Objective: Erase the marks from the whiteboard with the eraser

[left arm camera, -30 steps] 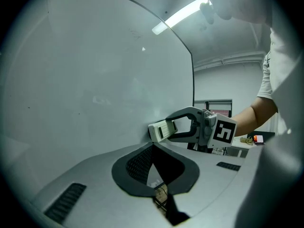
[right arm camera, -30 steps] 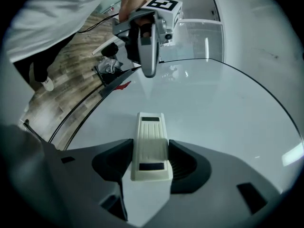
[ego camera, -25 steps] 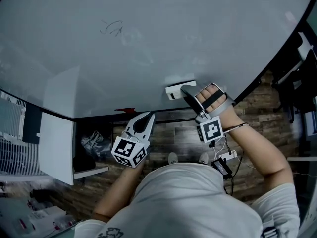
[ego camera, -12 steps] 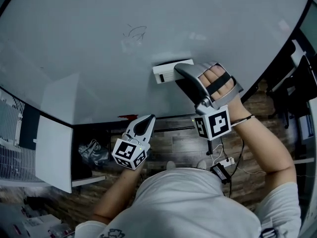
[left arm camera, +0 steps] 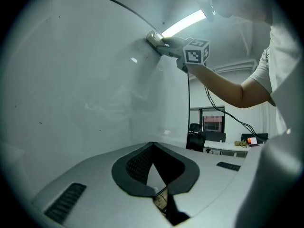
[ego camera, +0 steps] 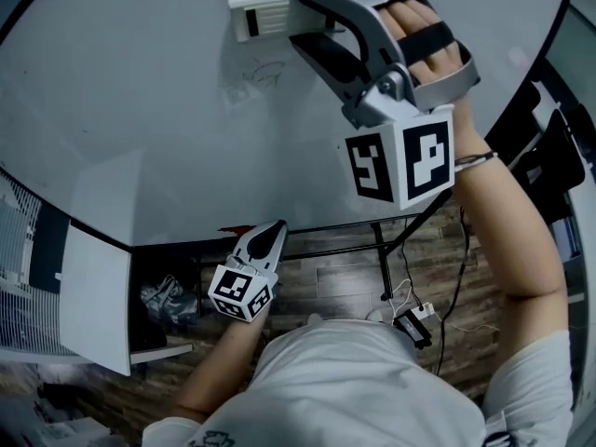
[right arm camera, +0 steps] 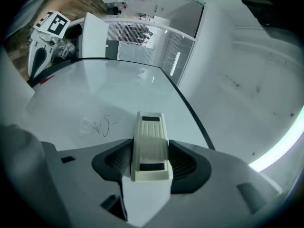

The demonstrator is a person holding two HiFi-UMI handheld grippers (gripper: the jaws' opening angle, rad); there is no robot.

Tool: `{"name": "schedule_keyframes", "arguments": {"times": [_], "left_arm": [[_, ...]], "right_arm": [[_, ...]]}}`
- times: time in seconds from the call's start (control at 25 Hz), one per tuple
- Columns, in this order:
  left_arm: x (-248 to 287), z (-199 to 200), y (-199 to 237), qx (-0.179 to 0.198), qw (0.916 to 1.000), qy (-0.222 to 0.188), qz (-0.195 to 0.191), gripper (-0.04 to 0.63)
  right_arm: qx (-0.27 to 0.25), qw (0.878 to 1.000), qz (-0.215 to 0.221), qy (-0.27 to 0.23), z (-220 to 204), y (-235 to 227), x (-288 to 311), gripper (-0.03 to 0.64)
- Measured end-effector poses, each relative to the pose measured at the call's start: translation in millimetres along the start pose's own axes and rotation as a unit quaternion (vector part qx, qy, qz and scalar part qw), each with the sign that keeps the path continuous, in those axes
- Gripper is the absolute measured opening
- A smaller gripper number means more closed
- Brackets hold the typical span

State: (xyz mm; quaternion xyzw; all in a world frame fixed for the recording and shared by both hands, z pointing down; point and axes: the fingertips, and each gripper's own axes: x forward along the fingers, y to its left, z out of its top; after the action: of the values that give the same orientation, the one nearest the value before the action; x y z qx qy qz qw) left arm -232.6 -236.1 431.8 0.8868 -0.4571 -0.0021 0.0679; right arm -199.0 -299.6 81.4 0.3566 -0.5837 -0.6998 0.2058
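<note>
Now, right gripper (ego camera: 298, 21): jaws clamped on the white eraser (ego camera: 264, 12), held at the far part of the whiteboard (ego camera: 130, 110)
Marks (ego camera: 264, 73): small scribble just near of the eraser, apart from it
Left gripper (ego camera: 272, 229): jaws together, empty, low by the board's near edge
In the way: right gripper's grey body covers the board right of the scribble
Around: white panel (ego camera: 93, 296) left, black frame bar (ego camera: 345, 248), cables (ego camera: 414, 319) on wooden floor (ego camera: 345, 273)

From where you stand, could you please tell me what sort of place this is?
Probably an office or meeting room: a large whiteboard with a pen scribble, a white desk and black office chair beyond it, a fluorescent ceiling tube and wood-plank flooring.
</note>
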Motion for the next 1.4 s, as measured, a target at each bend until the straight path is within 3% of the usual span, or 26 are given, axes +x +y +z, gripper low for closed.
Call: {"name": "schedule_keyframes", "arguments": {"times": [0.2,0.56,0.88,1.08,1.28,1.4], "left_arm": [[-2.2,0.8,3.6,-0.002,1.0,-0.003,0.001,0.006],[-18.5,-4.0,15.4,-0.015,0.9997,-0.005,0.017,0.006],[-25.5,-10.6,21.4,-0.023,0.9994,0.001,0.024,0.006],[-30.4,-21.0,20.9,-0.03,0.999,0.012,0.032,0.006],[-35.3,-10.7,21.5,-0.022,0.9987,0.003,0.047,0.006],[-41.4,-5.1,16.1,-0.029,0.9979,-0.003,0.057,0.006]], "right_arm": [[0.01,1.0,0.015,0.009,7.1,23.4,-0.9,0.235],[0.024,0.993,0.119,-0.001,27.5,162.2,-33.6,0.236],[0.032,0.973,0.23,-0.006,45.4,306.0,-66.8,0.235],[0.044,0.96,0.276,0.003,47.5,381.3,-88.6,0.236],[0.057,0.957,0.286,0.002,48.5,385.8,-91.1,0.236],[0.115,0.951,0.287,0.012,49.1,368.2,-99.6,0.236]]}}
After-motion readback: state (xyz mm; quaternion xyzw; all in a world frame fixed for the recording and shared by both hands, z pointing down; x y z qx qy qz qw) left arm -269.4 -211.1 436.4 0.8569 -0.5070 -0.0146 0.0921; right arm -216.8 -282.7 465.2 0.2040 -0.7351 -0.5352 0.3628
